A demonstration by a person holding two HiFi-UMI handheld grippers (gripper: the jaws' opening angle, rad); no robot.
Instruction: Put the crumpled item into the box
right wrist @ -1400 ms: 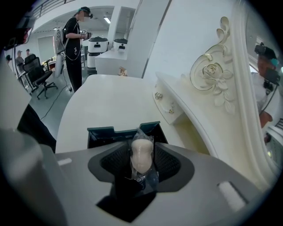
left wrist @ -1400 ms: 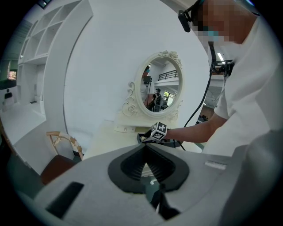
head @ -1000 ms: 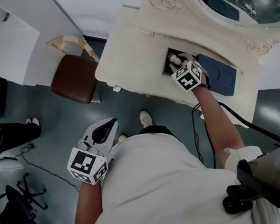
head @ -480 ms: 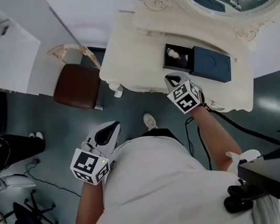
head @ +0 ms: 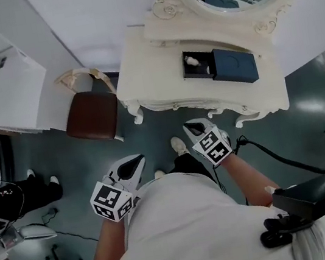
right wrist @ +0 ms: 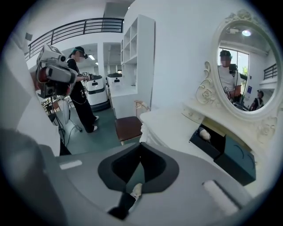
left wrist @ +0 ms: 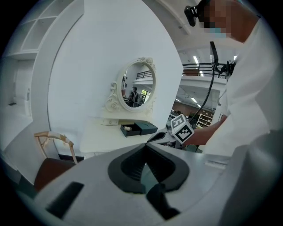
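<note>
Tool check: found left tool (head: 135, 160) and right tool (head: 190, 126) both closed on nothing, near, well apart from the far table (head: 140, 68); saw the crumpled item (head: 190, 61) lying inside the open box (head: 202, 71) there; judged it light, soft, best pinched across its middle.

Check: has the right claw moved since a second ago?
Yes. The right claw, now shut, has drawn back from the box, past the dresser's front edge.

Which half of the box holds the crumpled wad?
The black half, nearer the chair: the white wad lies inside it. The blue half holds nothing.
</note>
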